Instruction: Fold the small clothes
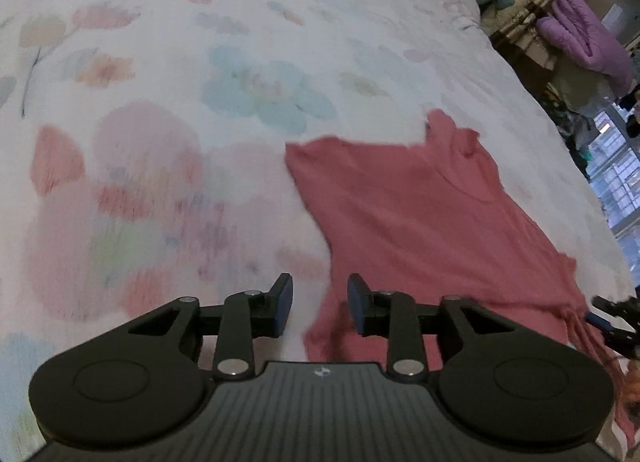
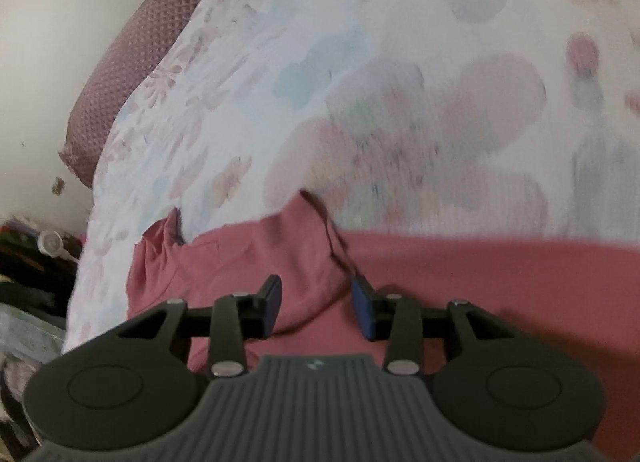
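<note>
While the pink top [image 1: 432, 214] lies flat on the floral bed [image 1: 200, 62], right of centre, left tool [image 1: 320, 308] and right tool [image 2: 317, 308] hover over it, both wide, empty.

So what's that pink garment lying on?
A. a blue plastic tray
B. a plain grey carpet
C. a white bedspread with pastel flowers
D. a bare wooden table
C: the pink garment is spread flat on a white bedspread printed with pale pink and blue flowers, seen from both hand-held grippers.
</note>
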